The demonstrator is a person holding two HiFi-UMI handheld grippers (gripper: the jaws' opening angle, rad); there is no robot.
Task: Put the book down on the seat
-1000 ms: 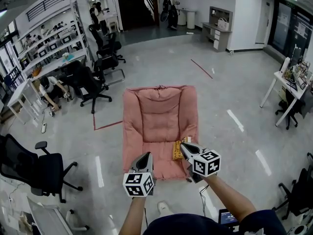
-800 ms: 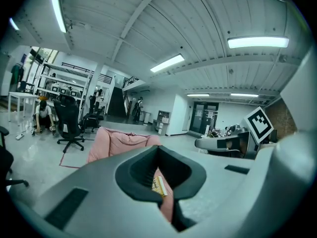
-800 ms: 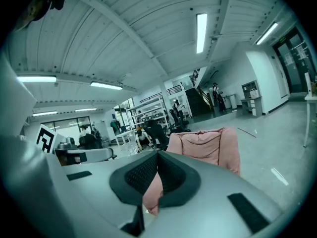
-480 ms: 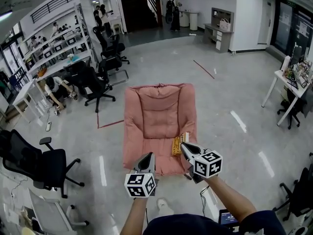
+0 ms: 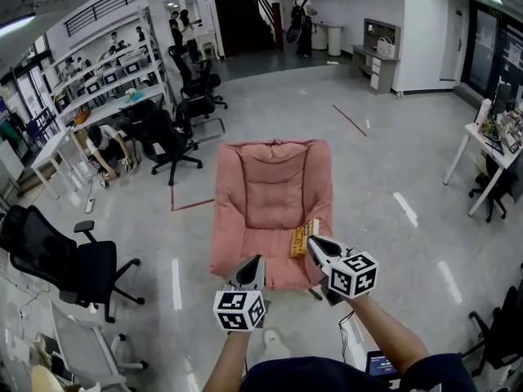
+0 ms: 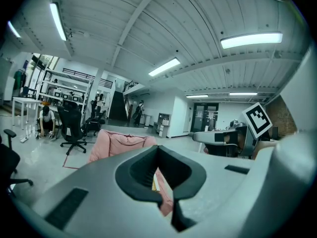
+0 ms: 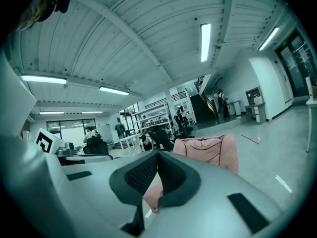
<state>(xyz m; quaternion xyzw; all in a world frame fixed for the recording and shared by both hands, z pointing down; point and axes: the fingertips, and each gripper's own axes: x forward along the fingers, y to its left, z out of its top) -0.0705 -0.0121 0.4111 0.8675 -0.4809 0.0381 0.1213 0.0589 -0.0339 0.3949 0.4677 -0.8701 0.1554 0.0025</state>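
Ahead of both jaws: pink seat (image 5: pixel 270 202).
Book (image 5: pixel 303 238): yellow, lying on the seat's right side, just beyond the tips of the right jaws.
Right gripper (image 5: pixel 311 241): jaws together, nothing between them.
Left gripper (image 5: pixel 255 260): jaws together, empty, over the seat's front edge.

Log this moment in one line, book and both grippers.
item: yellow book lying on seat of pink cushioned chair, right side | left gripper: shut, empty | right gripper: shut, empty, tip by book
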